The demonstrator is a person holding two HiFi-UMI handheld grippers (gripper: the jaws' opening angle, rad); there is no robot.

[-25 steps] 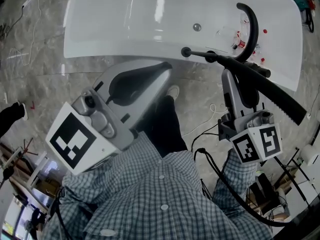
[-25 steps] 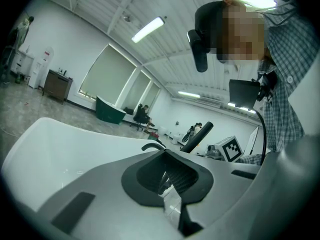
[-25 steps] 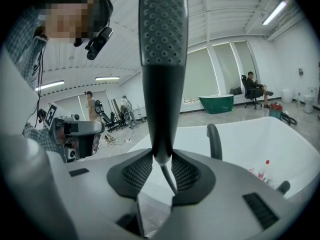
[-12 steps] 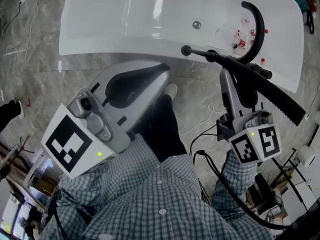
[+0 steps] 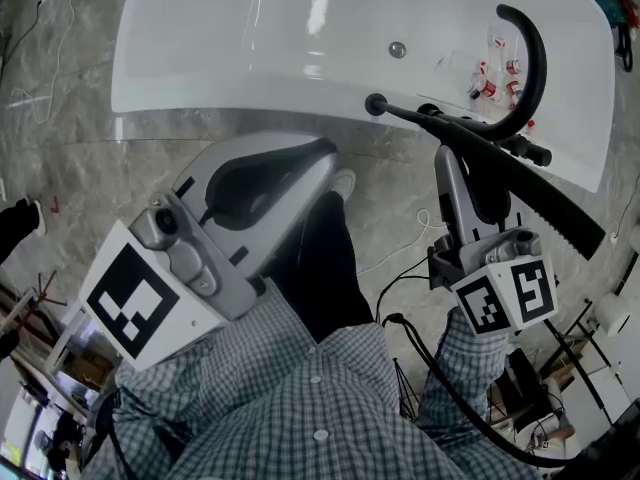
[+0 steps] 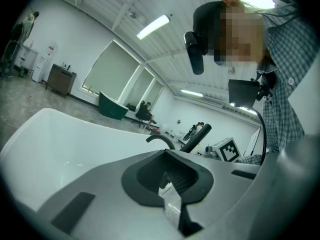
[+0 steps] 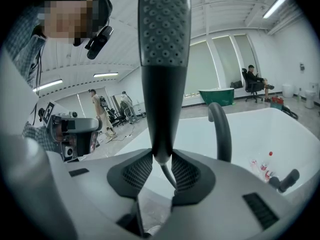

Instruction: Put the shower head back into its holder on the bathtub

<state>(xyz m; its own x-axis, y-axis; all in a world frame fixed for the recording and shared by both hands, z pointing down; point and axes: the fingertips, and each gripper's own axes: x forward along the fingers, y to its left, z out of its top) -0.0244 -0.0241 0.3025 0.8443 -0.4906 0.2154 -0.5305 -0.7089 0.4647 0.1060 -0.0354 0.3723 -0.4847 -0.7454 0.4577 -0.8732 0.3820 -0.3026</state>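
**Shower head (image 5: pixel 530 193) barely moved, still not seated**
Over the last second the right gripper (image 5: pixel 458 158) has only drifted slightly down and left. Its jaws are clamped on the handset's narrow neck by the bathtub (image 5: pixel 250 38) rim (hose trailing beneath). The left gripper (image 5: pixel 330 153) hangs back near the body, closed on nothing.

Shirt (image 5: pixel 300 408): blue-grey and white small check, white buttons, long sleeves (image 5: pixel 470 353). Dark trousers (image 5: pixel 325 258), pale shoe (image 5: pixel 345 183). Black camera (image 6: pixel 194 54) on the headgear. Left gripper (image 5: pixel 325 153) and right gripper (image 5: pixel 452 158): light grey moulded shells, dark grey jaw recesses, ribbed pads (image 7: pixel 137 171). Each has a white marker cube (image 5: pixel 130 298) with black squares (left one looms larger in head view). Black cable (image 5: pixel 392 320) by the right sleeve.
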